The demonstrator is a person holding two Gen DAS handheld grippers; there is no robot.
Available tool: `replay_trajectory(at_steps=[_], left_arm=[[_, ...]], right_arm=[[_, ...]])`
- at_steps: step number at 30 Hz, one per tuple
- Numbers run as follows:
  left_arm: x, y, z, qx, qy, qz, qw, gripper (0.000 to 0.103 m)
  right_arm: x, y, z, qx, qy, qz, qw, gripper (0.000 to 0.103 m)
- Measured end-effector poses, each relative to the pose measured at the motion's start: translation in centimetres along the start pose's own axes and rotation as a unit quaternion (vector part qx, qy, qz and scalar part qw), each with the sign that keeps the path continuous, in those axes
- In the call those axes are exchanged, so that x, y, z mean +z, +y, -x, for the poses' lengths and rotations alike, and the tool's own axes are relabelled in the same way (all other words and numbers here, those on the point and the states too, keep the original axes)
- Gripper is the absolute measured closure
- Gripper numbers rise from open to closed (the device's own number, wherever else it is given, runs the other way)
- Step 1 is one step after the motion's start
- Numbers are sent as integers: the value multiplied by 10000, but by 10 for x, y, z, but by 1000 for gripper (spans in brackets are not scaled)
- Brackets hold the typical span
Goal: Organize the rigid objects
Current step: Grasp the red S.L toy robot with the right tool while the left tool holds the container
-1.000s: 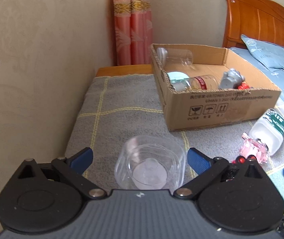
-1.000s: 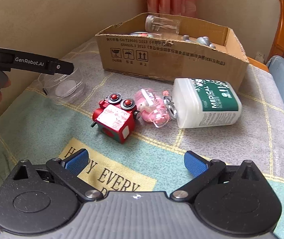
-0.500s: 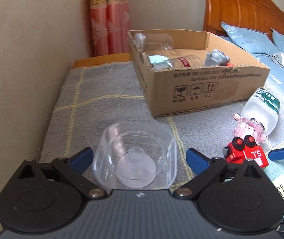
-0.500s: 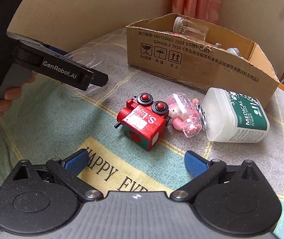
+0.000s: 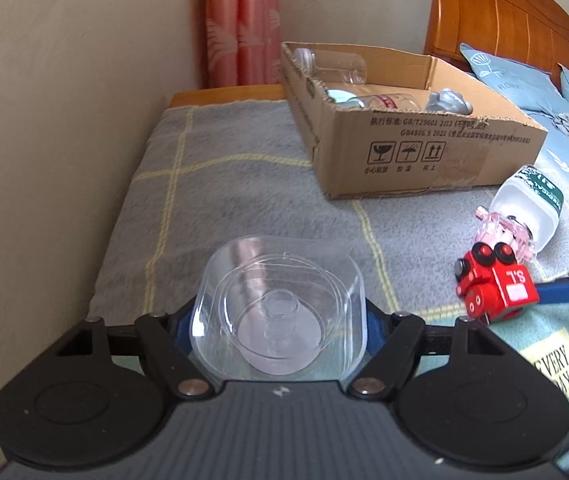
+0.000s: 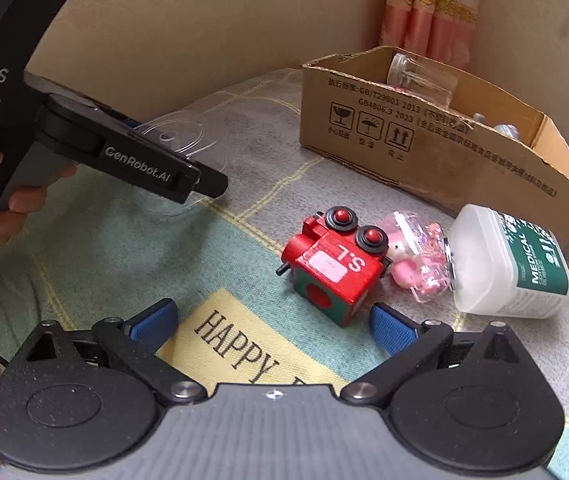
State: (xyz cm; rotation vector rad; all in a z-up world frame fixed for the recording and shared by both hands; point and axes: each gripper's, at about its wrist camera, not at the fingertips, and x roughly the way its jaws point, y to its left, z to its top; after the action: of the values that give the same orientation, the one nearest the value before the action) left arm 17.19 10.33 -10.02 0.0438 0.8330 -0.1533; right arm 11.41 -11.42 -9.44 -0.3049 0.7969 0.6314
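My left gripper [image 5: 278,324] is shut on a clear plastic container [image 5: 276,312] and holds it just above the blanket; the container also shows in the right wrist view [image 6: 180,140] behind the left gripper's body. My right gripper [image 6: 272,320] is open and empty, just short of a red toy train [image 6: 334,268]. Beside the train lie a pink toy [image 6: 416,268] and a white medical bottle [image 6: 512,264]. The cardboard box [image 5: 424,148] stands beyond them with a clear jar [image 5: 332,66], a bottle and a grey toy inside.
A grey and green blanket [image 5: 224,184] covers the surface. A wall runs along the left. A wooden headboard [image 5: 504,20], blue pillows and a bed are at the right, and curtains [image 5: 240,24] hang behind the box.
My left gripper has closed its fingers onto the clear container and lifted it slightly. My right gripper has moved closer to the red train and stayed open.
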Motion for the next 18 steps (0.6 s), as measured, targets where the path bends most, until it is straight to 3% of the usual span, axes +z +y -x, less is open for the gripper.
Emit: replay_trajectory(at_steps=[12, 18], left_arm=[[-13, 7, 12, 53, 71, 96, 9999, 28], [-12, 8, 12, 30, 78, 64, 9999, 28]], right_arm=[[23, -1, -23, 129, -224, 164, 9995, 0], [27, -7, -20, -64, -320, -19, 9995, 21]])
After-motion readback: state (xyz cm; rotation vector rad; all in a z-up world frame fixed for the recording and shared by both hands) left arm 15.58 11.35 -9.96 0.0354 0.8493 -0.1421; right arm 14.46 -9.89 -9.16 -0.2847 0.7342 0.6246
